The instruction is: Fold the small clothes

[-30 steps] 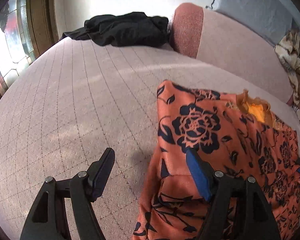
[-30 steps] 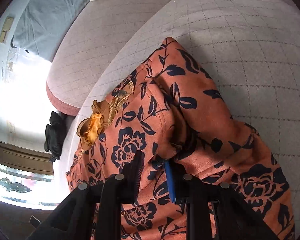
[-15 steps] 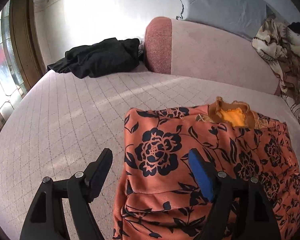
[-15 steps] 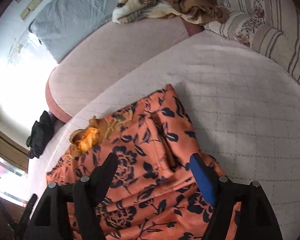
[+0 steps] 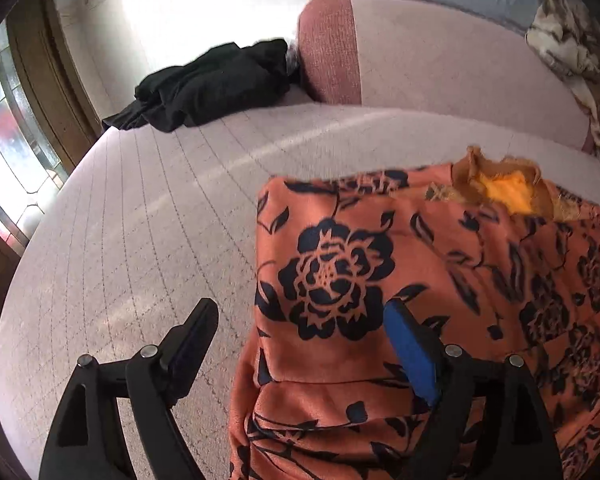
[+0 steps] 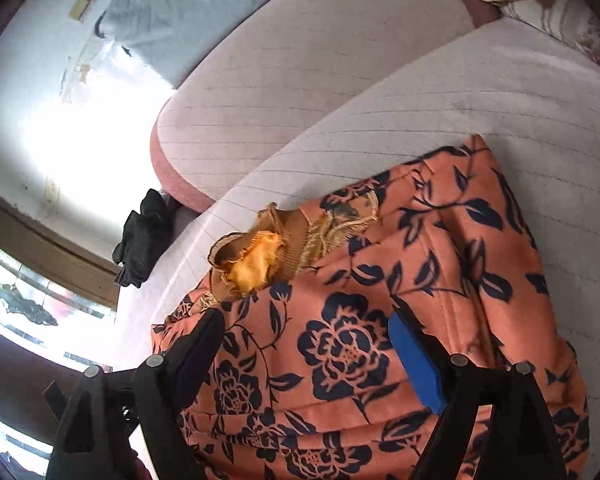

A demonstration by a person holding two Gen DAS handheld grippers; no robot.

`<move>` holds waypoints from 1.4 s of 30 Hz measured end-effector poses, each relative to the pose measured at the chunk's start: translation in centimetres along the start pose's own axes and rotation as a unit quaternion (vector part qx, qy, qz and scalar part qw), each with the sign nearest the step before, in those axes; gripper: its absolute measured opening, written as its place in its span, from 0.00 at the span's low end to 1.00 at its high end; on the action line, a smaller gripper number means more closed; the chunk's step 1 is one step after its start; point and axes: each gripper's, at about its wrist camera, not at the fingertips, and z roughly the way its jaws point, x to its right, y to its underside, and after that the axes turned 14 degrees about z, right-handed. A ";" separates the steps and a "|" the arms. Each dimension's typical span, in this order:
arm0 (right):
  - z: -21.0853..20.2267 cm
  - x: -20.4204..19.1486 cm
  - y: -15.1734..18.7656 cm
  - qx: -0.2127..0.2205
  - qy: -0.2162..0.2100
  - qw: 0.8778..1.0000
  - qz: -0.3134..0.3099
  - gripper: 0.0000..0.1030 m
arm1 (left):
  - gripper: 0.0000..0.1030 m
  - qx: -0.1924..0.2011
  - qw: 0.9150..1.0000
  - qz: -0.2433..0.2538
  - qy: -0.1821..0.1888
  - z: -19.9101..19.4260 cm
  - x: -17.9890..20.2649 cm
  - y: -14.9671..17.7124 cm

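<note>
An orange garment with dark blue flowers lies folded on the pale quilted bed, its yellow-gold collar at the far edge. My left gripper hovers over the garment's left edge, jaws still opening, nothing pinched between them. My right gripper hangs above the middle of the garment. Its jaws are also widening and the pads do not press the cloth.
A black garment lies heaped at the bed's far corner beside a pink bolster. A patterned blanket sits at the right. A wooden door frame with glass borders the bed on the left.
The right gripper has let go of a fold of the orange garment, spread its jaws and drawn back. The left gripper shifted so more of the garment shows, jaws a little wider.
</note>
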 end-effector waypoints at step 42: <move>-21.5 19.7 17.1 -0.144 0.055 0.988 0.024 0.85 | 0.89 -0.042 0.974 -0.126 0.181 -13.8 -4.5 26.9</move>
